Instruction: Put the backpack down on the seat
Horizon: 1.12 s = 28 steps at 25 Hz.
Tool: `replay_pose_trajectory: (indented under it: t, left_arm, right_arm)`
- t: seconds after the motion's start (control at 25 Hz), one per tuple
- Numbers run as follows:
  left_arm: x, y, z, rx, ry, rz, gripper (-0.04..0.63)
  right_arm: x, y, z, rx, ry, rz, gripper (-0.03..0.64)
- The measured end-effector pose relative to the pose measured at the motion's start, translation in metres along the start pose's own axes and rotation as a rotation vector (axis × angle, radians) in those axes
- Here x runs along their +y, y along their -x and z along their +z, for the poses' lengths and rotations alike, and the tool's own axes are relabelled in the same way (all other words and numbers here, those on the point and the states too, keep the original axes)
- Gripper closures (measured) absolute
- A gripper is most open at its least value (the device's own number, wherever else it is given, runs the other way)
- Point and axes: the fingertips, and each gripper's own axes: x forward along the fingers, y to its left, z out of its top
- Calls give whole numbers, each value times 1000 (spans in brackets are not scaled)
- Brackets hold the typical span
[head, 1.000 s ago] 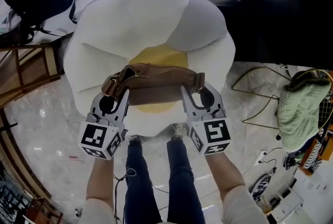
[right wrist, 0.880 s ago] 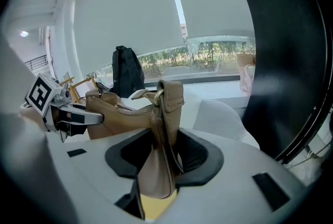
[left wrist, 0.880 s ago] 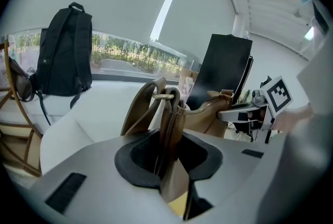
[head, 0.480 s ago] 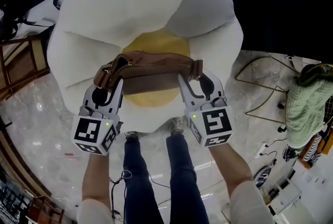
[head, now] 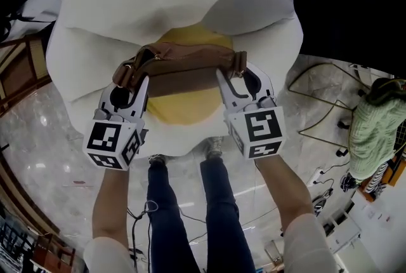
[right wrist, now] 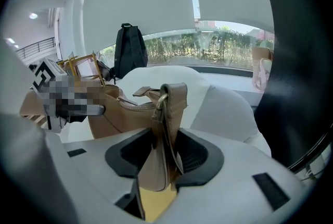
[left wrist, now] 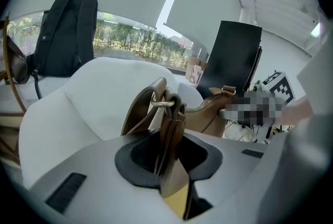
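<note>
A brown leather bag [head: 181, 70] hangs stretched between my two grippers, just above the yellow middle [head: 184, 108] of a white, egg-shaped cushioned seat [head: 127, 5]. The left gripper [head: 131, 82] is shut on the bag's left end, where the strap [left wrist: 167, 129] with its brass ring runs between the jaws. The right gripper [head: 233, 78] is shut on the right end; there the strap tab [right wrist: 165, 124] is pinched between the pads. Each gripper view shows the bag's body [left wrist: 208, 113] [right wrist: 112, 113] reaching across to the other gripper. Whether the bag's underside touches the seat is hidden.
A black backpack [left wrist: 65, 30] [right wrist: 127, 51] stands behind the seat at the left. A black panel [head: 355, 5] is at the right, a wooden frame [head: 19, 72] at the left. A green cloth [head: 374, 132] hangs on a wire rack. The person's legs [head: 184, 214] stand on marble floor.
Both grippers have sunk together with the bag towards the seat's yellow middle. The seat fills more of the head view. Both grips are unchanged.
</note>
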Motion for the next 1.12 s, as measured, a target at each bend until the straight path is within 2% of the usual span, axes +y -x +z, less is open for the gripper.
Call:
replay_pose_trajectory:
  t: [1.12]
  left_arm:
    - [40,-60,-44,107,55,41,491]
  right_arm:
    - [-14,-77,-43,108,30,17,443]
